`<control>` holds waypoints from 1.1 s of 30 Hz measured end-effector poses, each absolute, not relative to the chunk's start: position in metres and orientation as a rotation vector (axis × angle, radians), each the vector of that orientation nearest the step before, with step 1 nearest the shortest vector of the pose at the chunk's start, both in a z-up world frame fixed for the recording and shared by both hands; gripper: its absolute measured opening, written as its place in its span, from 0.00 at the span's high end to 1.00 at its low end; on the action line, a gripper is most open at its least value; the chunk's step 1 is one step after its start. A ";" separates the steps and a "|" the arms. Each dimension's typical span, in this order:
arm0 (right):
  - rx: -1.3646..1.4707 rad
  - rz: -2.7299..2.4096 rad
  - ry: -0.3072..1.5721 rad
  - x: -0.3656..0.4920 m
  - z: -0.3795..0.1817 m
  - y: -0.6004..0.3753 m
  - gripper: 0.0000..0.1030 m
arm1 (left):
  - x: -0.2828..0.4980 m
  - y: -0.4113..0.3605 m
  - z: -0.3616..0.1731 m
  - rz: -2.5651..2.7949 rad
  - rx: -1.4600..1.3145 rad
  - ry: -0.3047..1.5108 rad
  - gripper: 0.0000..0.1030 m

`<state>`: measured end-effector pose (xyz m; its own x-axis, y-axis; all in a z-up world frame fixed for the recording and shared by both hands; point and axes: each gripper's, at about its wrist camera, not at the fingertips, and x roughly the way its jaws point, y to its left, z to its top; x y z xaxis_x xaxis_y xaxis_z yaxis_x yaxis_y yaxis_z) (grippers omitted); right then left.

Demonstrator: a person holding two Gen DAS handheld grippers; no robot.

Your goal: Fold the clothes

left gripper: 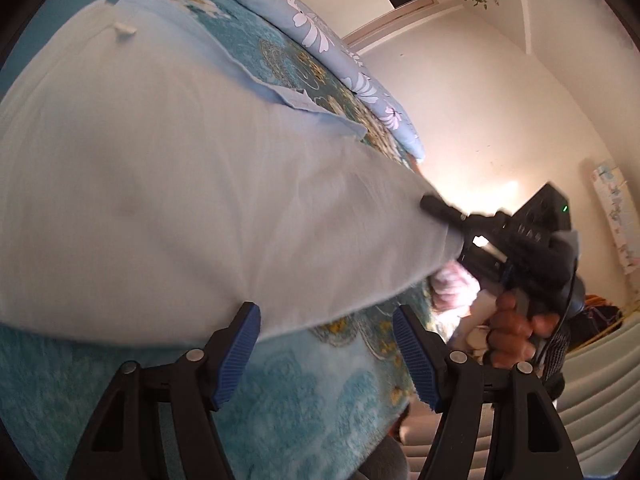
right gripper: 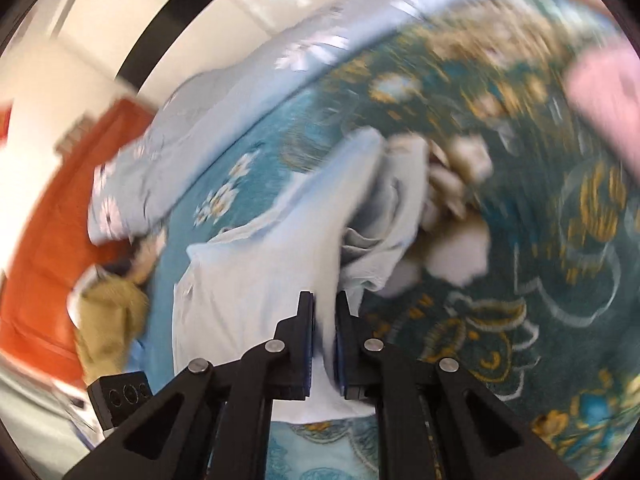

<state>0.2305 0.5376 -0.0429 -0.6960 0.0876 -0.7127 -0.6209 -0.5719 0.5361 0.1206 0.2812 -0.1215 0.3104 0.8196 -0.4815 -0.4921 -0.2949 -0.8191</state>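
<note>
A pale blue-white garment (left gripper: 168, 184) lies spread over a teal floral blanket (left gripper: 304, 392) on a bed. My left gripper (left gripper: 326, 354) is open, its blue-padded fingers just below the garment's near hem, holding nothing. My right gripper (right gripper: 325, 344) is shut on the garment (right gripper: 256, 280), with cloth pinched between its fingers and lifted off the blanket (right gripper: 540, 240). In the left wrist view the right gripper (left gripper: 434, 205) grips the garment's right edge, with the person's hand (left gripper: 516, 332) behind it.
A light blue flowered quilt (left gripper: 344, 64) lies along the bed's far side. A pink item (right gripper: 600, 92), an olive cloth (right gripper: 108, 320) and crumpled beige cloth (right gripper: 456, 208) lie on the bed. An orange surface (right gripper: 44, 240) is at left.
</note>
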 end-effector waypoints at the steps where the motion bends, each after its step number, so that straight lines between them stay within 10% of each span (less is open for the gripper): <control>1: -0.922 2.308 1.075 0.224 -0.031 0.532 0.92 | 0.119 0.273 -0.121 1.308 -1.339 -0.361 0.30; 14: -1.057 2.387 0.756 0.162 0.011 0.491 0.95 | 0.081 0.198 -0.122 1.404 -1.367 -0.533 0.29; 27: -0.994 2.078 1.080 0.285 -0.077 0.533 0.93 | 0.097 0.220 -0.118 1.440 -1.375 -0.414 0.28; 30: -0.921 2.085 1.215 0.298 -0.091 0.543 0.58 | 0.100 0.227 -0.117 1.439 -1.386 -0.400 0.27; 33: -0.878 2.114 1.284 0.294 -0.100 0.551 0.55 | 0.105 0.231 -0.116 1.435 -1.394 -0.375 0.27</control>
